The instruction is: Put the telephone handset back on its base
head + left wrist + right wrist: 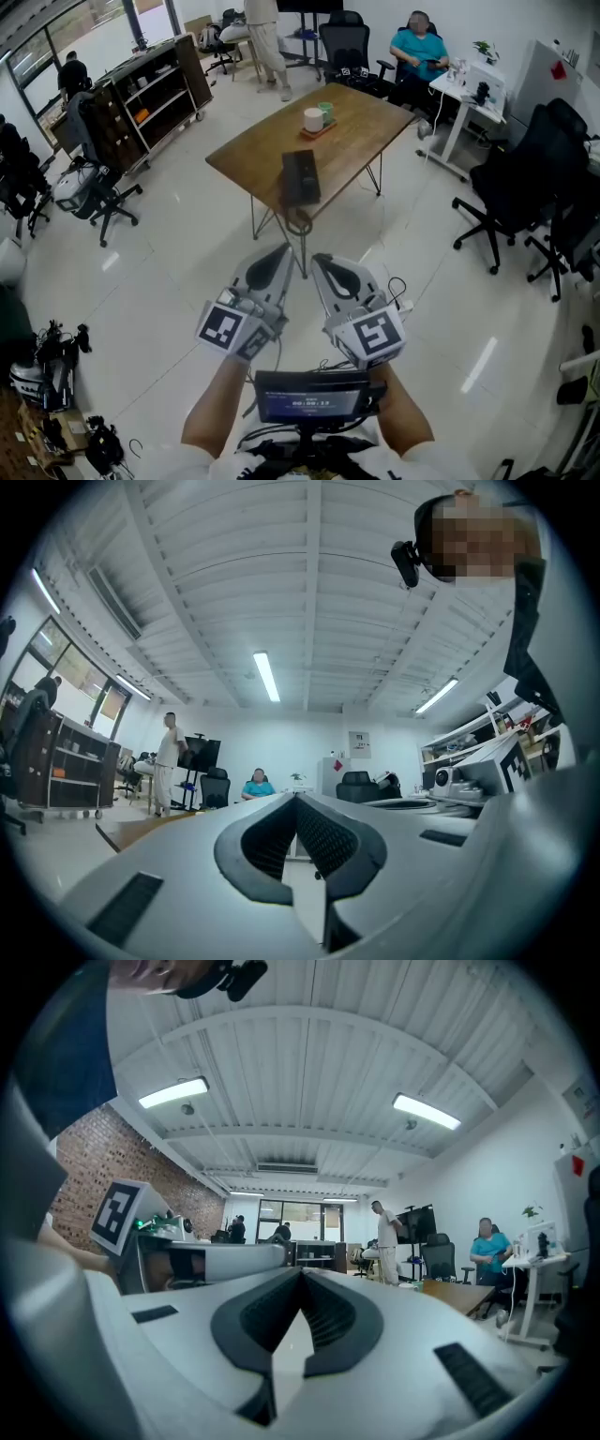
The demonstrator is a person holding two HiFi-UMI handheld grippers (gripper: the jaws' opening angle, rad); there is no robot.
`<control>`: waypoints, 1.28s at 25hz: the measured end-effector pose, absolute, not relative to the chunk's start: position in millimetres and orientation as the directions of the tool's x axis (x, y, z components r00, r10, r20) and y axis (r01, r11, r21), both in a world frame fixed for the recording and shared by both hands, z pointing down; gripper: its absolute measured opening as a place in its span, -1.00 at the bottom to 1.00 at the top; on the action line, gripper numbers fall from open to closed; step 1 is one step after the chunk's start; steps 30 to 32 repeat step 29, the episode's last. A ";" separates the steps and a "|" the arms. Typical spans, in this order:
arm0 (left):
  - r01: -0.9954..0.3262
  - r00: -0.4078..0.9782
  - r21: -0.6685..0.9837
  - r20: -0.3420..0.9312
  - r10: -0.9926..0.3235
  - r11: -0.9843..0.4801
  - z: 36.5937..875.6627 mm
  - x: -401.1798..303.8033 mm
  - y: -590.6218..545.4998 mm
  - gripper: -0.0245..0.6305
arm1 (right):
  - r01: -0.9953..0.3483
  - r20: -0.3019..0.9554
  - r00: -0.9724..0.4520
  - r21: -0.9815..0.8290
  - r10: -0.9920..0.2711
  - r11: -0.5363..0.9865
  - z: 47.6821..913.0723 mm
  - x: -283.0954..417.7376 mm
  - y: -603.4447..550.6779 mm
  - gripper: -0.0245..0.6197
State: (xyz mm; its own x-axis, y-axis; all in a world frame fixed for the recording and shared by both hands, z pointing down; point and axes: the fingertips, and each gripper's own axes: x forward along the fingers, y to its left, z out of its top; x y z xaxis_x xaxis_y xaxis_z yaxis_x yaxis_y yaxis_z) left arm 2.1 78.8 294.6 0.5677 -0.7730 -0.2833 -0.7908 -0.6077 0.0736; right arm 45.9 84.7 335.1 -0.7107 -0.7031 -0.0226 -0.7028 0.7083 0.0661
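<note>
In the head view a black telephone (pixel 300 177) lies on a wooden table (pixel 356 131) near its front corner, and its coiled cord (pixel 298 223) hangs over the edge. I cannot tell the handset apart from the base at this distance. My left gripper (pixel 279 251) and right gripper (pixel 322 260) are held side by side close to the body, well short of the table. Both are shut with nothing between the jaws. The left gripper (pixel 296 797) view and the right gripper (pixel 302 1271) view tilt upward to the ceiling and the room, so the telephone is hidden in both.
A white cup (pixel 313 119) and a green cup (pixel 326 111) stand at the table's far side. Black office chairs (pixel 511 192) stand to the right, a shelving cart (pixel 155 89) to the left. One person sits (pixel 419 52) and another stands (pixel 265 42) behind the table.
</note>
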 end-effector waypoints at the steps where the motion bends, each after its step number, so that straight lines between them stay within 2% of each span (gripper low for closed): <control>1: -0.794 0.562 0.068 -0.294 -0.773 -0.604 292.0 0.6 80.2 -0.92 | -0.701 -0.026 -0.713 0.066 -0.701 0.711 334.3 44.7 85.7 -0.92; 22: -0.801 0.561 0.050 -0.285 -0.777 -0.597 297.4 -11.8 77.0 -0.92 | -0.675 -0.036 -0.738 0.068 -0.674 0.735 337.8 24.6 77.2 -0.92; 32: -0.788 0.582 0.072 -0.239 -0.777 -0.612 309.5 -13.9 73.2 -0.92 | -0.670 -0.025 -0.742 0.074 -0.670 0.739 340.0 17.6 72.8 -0.92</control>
